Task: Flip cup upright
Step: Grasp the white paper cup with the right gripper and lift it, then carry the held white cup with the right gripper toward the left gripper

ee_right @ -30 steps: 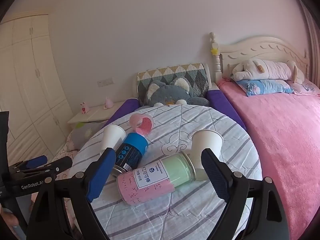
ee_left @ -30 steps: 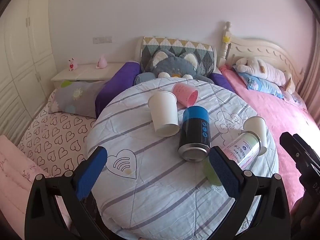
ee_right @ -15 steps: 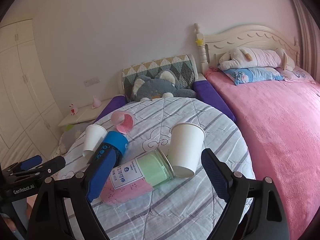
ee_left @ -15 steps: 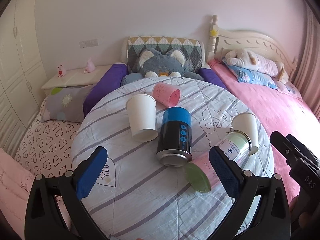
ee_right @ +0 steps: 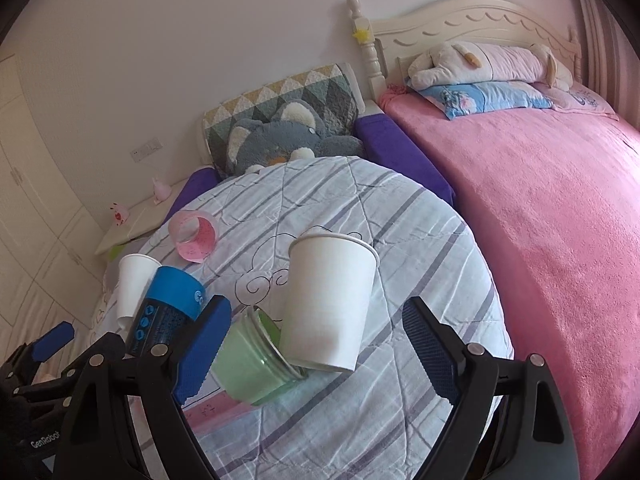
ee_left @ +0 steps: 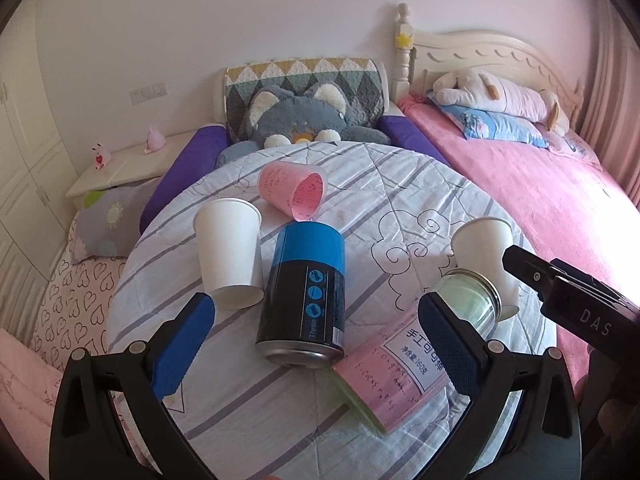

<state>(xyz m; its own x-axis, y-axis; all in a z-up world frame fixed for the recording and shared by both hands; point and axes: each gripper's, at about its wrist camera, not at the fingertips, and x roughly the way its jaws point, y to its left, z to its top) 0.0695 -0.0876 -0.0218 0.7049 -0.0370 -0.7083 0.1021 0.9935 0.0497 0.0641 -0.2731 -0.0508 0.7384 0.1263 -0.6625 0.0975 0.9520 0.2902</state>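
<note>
We see a round striped table [ee_right: 360, 208] carrying 5 tipped containers. The blue-and-black can [ee_left: 306, 292] and the pink-labelled jar [ee_left: 404, 364] lie centre. 2 white paper cups lie on their sides: the right cup [ee_right: 328, 300] between the spread fingers of our right gripper [ee_right: 316, 344], the left cup [ee_left: 230, 252] ahead of our left gripper [ee_left: 318, 344], also spread wide, holding nothing. The pink cup [ee_left: 294, 194] lies farthest.

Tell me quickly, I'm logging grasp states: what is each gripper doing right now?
Left gripper: open, holding nothing.
Right gripper: open, holding nothing, with the white paper cup between its fingers.
</note>
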